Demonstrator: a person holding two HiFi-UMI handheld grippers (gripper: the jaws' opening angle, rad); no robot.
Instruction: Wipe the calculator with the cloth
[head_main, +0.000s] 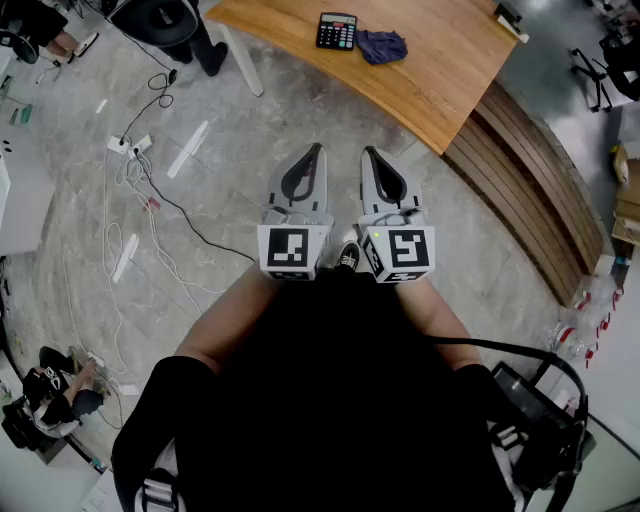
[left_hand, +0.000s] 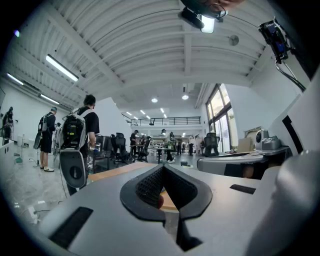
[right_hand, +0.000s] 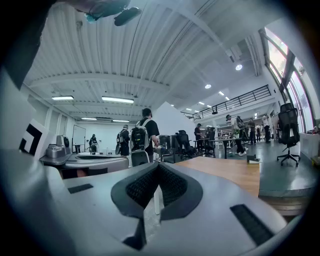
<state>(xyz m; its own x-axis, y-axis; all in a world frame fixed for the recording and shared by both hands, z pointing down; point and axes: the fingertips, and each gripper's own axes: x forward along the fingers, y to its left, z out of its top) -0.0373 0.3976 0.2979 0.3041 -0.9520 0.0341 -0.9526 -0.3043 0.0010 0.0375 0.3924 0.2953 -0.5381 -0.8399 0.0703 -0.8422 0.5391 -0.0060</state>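
Observation:
A black calculator (head_main: 337, 30) lies on the wooden table (head_main: 430, 70) at the top of the head view. Just to its right sits a crumpled dark blue cloth (head_main: 381, 46). My left gripper (head_main: 318, 148) and right gripper (head_main: 368, 152) are held side by side in front of my body, well short of the table and over the floor. Both point level toward the table, jaws shut with nothing in them. In the left gripper view the left gripper (left_hand: 162, 167) shows only closed pads, and in the right gripper view the right gripper (right_hand: 158, 165) shows the same, with the table (right_hand: 230, 170) beyond.
White and black cables (head_main: 150, 215) and a power strip (head_main: 130, 146) lie on the grey floor at the left. A stepped wooden base (head_main: 540, 190) runs along the table's right side. People with backpacks (left_hand: 80, 135) and office chairs (right_hand: 287, 130) stand farther back.

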